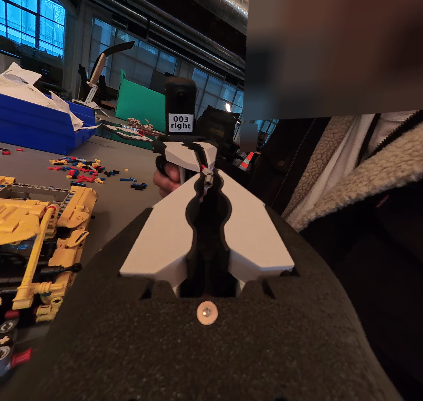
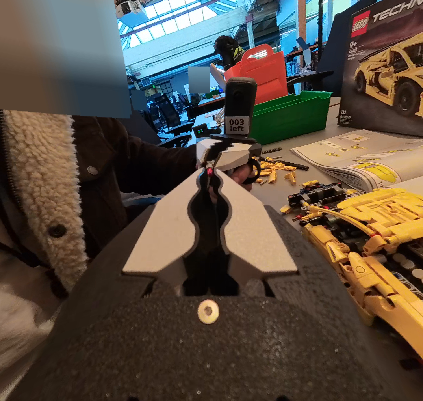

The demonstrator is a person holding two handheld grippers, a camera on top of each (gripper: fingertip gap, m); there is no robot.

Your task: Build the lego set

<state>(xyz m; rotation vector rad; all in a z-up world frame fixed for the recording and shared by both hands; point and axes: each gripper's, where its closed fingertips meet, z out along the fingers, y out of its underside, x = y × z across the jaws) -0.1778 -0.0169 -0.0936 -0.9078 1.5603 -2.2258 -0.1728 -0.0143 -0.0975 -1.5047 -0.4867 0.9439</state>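
Left claw [image 1: 207, 180] pinching a small grey connector piece [image 1: 208, 178] tip-to-tip with right claw [image 2: 209, 174], which is pinching a red-ended pin [image 2: 210, 172], both raised above the table [image 1: 128, 197], partly built yellow lego car [image 2: 357, 236] lying beside them, loose pieces [image 1: 87, 172] scattered behind.

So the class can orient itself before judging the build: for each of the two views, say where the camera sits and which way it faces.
Left wrist view: sits on the left gripper, looking along its fingers at the right gripper held opposite; a grey piece between them, the yellow car at left, the person's jacket at right.
Right wrist view: sits on the right gripper, facing the left gripper; a red piece, jacket left, car right.
Shared: both grippers tip to tip, the car, the jacket.
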